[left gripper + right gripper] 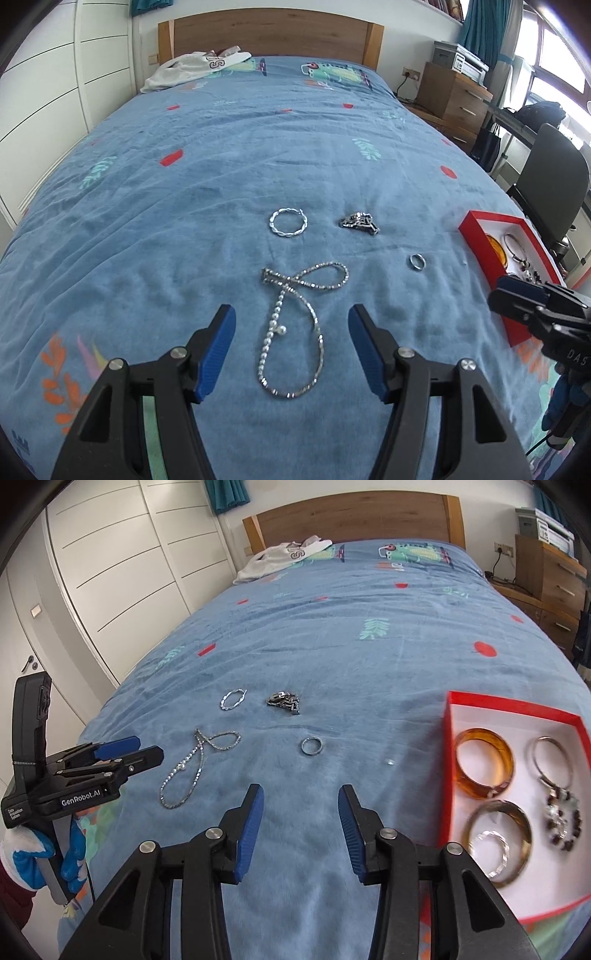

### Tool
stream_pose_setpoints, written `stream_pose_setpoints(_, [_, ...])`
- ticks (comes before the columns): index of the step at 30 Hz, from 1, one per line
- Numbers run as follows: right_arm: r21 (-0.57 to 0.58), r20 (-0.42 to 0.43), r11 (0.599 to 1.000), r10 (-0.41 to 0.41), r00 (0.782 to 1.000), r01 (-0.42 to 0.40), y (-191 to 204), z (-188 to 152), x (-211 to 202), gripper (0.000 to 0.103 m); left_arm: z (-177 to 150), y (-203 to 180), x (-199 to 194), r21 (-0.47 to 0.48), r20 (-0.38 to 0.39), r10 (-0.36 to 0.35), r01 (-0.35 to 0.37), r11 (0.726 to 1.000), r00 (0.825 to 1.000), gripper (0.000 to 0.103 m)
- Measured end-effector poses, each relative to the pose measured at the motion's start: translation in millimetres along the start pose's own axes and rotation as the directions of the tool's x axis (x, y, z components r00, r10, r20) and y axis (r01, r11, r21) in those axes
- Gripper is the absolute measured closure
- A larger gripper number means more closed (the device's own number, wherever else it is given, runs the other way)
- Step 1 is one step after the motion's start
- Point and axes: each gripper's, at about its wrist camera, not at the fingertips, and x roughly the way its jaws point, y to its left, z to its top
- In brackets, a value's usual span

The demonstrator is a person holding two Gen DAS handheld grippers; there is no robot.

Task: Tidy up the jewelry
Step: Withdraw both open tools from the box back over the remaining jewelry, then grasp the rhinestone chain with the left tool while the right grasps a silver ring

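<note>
Left tongs [291, 341], blades spread apart and holding nothing, hover low over the bed [184, 177] directly above the necklace [295, 325]. The necklace lies straight ahead between the two blades, its long axis running away from the camera and its far end crossed into a small loop. Right tongs [301, 821], likewise apart and empty, hang over bare blanket beside the red box [517, 710], well to the right of the necklace. The left tongs are therefore the nearer. Beyond the necklace lie a twisted bracelet [289, 222], a heap of chain [360, 222] and a ring [417, 261], all outside the box.
</note>
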Motion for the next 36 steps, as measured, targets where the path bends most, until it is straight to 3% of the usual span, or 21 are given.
stream_pose_setpoints(20, [-0.018,-0.073,1.000,0.001,0.997,-0.002,-1,24,84,0.061,-1,4,72,-0.015,-0.085,-0.022,0.021,1.000,0.996,0.041])
stream_pose_setpoints(36, [-0.008,-0.070,1.000,-0.003,0.998,0.003,-5,30,102,0.061,-6,4,82,-0.004,-0.060,-0.015,0.015,1.000,0.998,0.040])
